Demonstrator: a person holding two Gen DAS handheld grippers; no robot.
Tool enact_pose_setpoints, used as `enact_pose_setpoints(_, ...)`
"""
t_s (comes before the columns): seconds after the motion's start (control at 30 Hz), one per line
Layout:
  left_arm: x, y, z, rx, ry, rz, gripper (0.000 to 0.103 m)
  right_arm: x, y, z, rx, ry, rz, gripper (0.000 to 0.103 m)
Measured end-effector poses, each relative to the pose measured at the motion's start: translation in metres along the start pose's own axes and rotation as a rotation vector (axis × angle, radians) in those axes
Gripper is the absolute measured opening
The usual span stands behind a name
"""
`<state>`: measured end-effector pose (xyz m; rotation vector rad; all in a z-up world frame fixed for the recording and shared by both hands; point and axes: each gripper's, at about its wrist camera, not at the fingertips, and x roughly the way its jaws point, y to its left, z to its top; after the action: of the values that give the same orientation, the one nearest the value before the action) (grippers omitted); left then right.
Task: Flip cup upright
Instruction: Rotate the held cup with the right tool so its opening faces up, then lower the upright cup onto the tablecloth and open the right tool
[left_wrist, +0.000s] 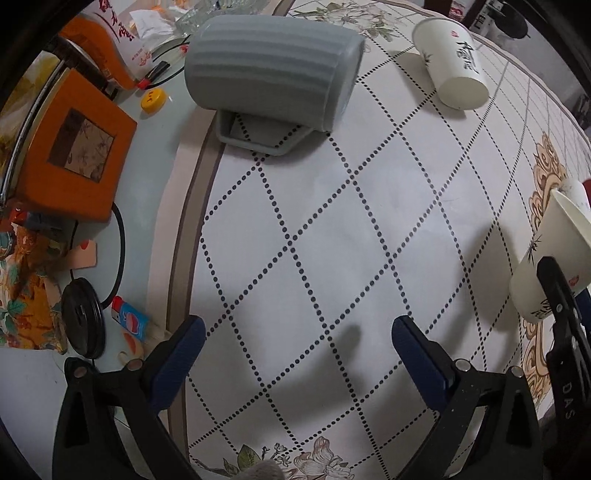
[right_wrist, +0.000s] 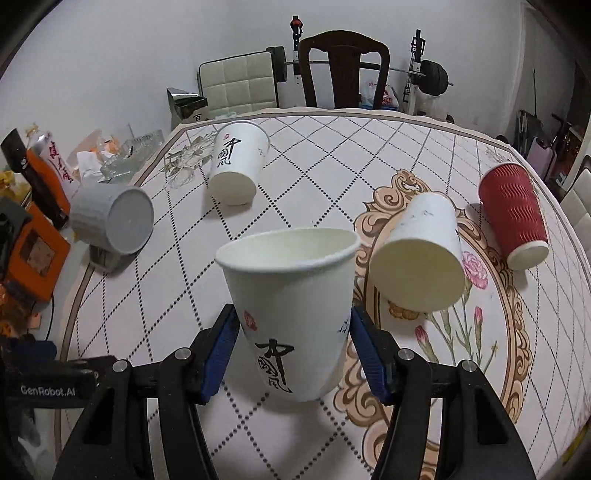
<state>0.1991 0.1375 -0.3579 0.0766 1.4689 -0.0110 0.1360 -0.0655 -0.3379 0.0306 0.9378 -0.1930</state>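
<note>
Right gripper (right_wrist: 291, 354) clamps the white paper cup (right_wrist: 291, 302) mouth-up, lifted over the tablecloth (right_wrist: 325, 155) (black brush characters on its side). Left gripper (left_wrist: 297, 345) hangs spread wide, holding nothing, bare cloth ahead. Grey mug (left_wrist: 273, 74) lies toppled at the cloth's edge; "GenRobot.AI" reads alongside

My table (right_wrist: 295, 177) wears a dotted-diamond cloth with floral print. On it, all on their sides: grey mug (right_wrist: 110, 223), two white cups (right_wrist: 238, 164) (right_wrist: 421, 254), red cup (right_wrist: 513, 214). Orange boxes (left_wrist: 74, 147) and yellow cap (left_wrist: 153, 100) sit off the cloth's edge.
</note>
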Motion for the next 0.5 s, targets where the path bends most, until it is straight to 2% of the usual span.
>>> enact_pose_setpoints(0.1,0.001,-0.016,-0.007,0.013,-0.006,-0.001,0.103,-0.006,0.000,-0.009,-0.008,0.016,0.000,0.064)
enact_pose_setpoints(0.37,-0.007,-0.025,-0.024,0.047,-0.035,0.019,0.103,-0.011,-0.002,-0.029,-0.008,0.058,-0.003,0.065)
enact_pose_setpoints(0.5,-0.018,-0.022,-0.046,0.050,-0.058,0.027,0.103,-0.016,-0.006,-0.035,0.004,0.073,-0.001,0.075)
